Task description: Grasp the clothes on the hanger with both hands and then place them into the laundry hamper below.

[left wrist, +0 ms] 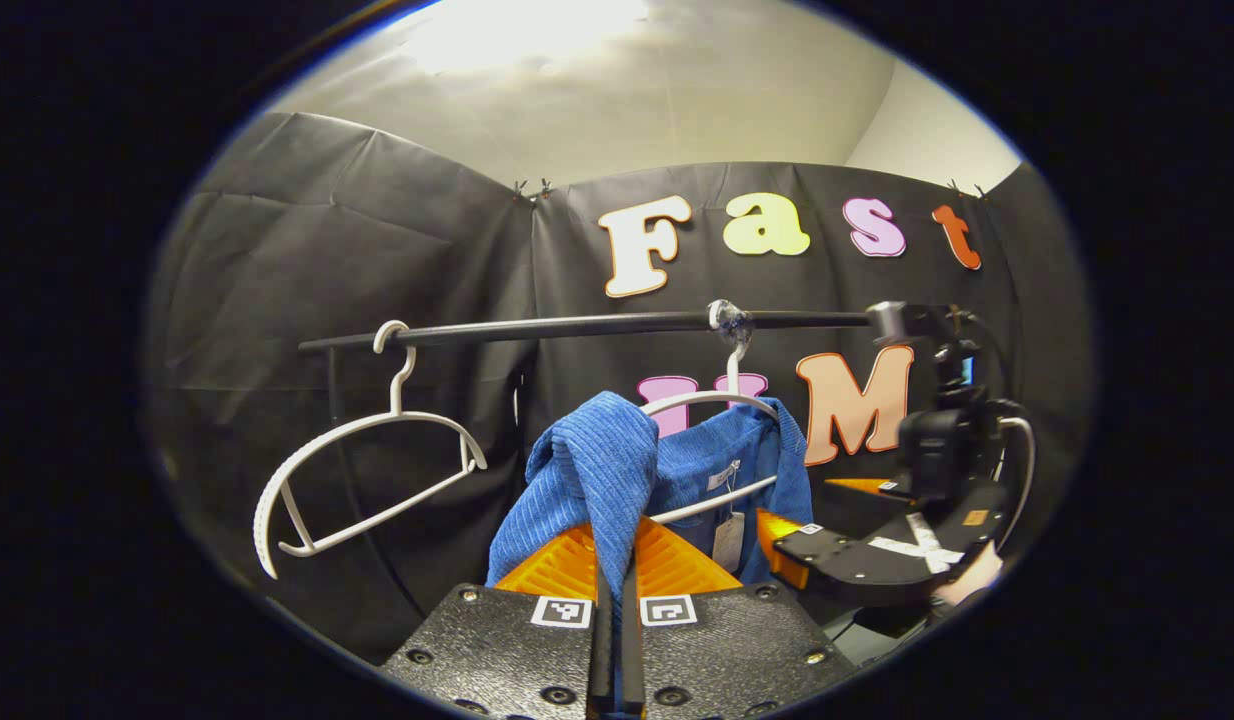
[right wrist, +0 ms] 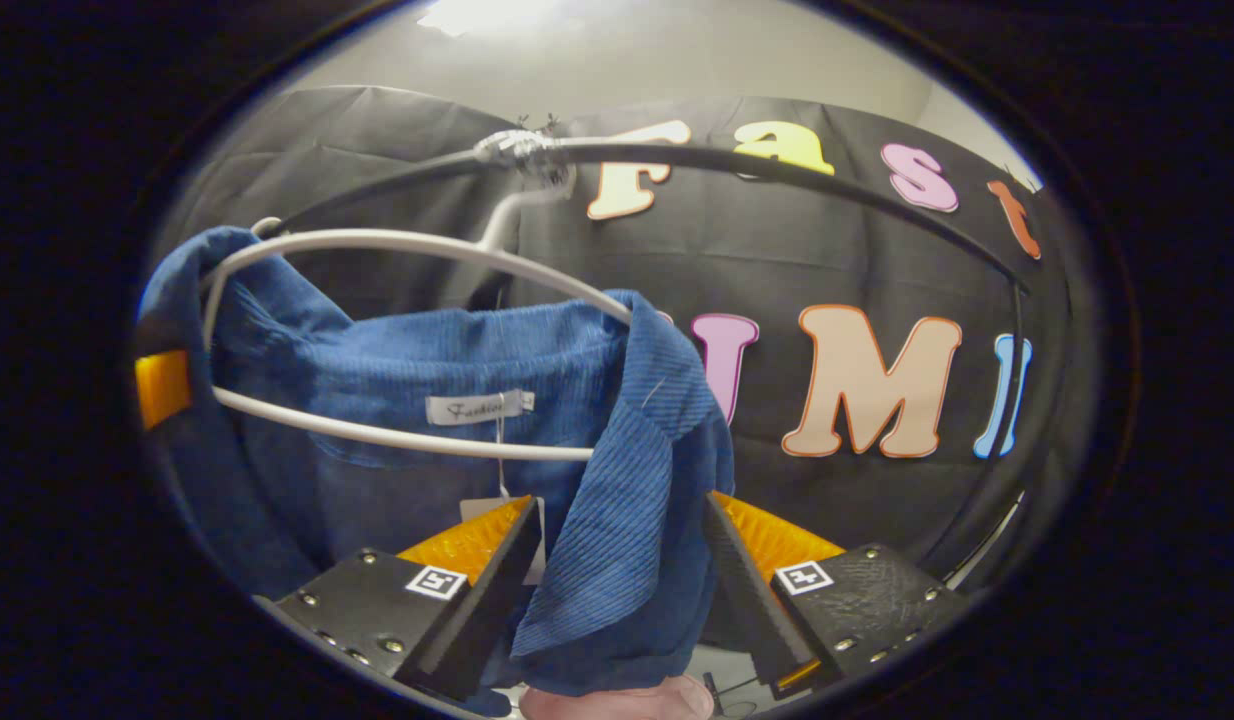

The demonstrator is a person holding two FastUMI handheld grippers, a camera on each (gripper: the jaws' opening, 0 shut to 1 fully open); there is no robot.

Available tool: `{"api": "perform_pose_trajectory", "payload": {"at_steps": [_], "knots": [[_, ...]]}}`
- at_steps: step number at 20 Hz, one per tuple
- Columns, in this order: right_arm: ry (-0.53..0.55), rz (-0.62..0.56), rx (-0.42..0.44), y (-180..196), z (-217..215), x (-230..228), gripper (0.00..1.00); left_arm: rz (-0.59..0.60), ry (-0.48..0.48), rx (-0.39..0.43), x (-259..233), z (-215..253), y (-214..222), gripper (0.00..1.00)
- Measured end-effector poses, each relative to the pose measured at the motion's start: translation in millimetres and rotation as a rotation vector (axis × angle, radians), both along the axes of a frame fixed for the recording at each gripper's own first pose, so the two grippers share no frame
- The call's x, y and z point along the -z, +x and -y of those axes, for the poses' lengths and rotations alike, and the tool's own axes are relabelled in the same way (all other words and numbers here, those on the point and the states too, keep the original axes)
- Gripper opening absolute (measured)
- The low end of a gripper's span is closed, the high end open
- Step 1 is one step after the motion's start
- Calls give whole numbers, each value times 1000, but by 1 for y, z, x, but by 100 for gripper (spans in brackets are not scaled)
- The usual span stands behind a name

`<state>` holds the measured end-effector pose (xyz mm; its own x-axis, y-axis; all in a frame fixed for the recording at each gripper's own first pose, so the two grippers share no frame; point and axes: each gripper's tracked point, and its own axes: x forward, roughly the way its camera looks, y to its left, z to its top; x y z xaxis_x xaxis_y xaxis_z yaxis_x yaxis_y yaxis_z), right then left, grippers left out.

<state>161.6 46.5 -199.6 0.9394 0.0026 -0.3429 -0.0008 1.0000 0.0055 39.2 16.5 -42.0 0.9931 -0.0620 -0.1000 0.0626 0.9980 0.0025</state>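
Note:
A blue corduroy shirt (left wrist: 722, 455) hangs on a white hanger (left wrist: 712, 400) hooked over the black rail (left wrist: 597, 325). My left gripper (left wrist: 617, 590) is shut on a fold of the shirt's left shoulder, pulled up off the hanger. In the right gripper view the shirt (right wrist: 457, 365) drapes over the hanger (right wrist: 397, 242), and its right front edge falls between the spread fingers (right wrist: 742, 580) of my right gripper (right wrist: 617, 510), which stands open around it. The right gripper (left wrist: 827, 510) also shows beside the shirt in the left gripper view.
An empty white hanger (left wrist: 367, 470) hangs tilted on the rail to the left of the shirt. A paper tag (left wrist: 727, 540) dangles inside the shirt. A fingertip (right wrist: 617, 700) shows under the right gripper. The black cloth wall stands close behind the rail.

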Motion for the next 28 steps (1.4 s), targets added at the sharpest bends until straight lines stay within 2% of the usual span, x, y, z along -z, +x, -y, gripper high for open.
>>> {"api": "perform_pose_trajectory", "payload": {"at_steps": [1,4,5,6,11,19,20,21,22,23,25,28], "knots": [[-4,-13,12,5,2,7,94,4,3,5,-1,0,0,5],[3,-38,48,17,9,22,95,6,1,13,-2,0,-1,2],[14,-49,49,20,10,24,78,6,0,13,-3,-1,-2,2],[17,-54,63,22,12,27,74,8,1,11,-3,-2,-2,2],[-8,-64,123,19,37,26,8,15,7,1,-5,-8,-1,2],[-41,-11,189,32,90,-2,8,33,6,-44,-14,-30,0,2],[-40,-6,196,35,95,-5,3,36,1,-35,-15,-29,-1,2],[-43,1,203,38,101,-10,8,44,-7,-21,-19,-28,-3,2],[-49,8,209,39,107,-16,3,60,-21,2,-24,-26,-4,2],[-55,18,215,42,113,-21,8,69,-43,31,-27,-23,-8,2],[-65,36,224,48,122,-33,8,80,-88,83,-36,-22,-12,4],[-75,63,226,55,130,-46,8,82,-156,101,-47,-30,-14,2]]}}
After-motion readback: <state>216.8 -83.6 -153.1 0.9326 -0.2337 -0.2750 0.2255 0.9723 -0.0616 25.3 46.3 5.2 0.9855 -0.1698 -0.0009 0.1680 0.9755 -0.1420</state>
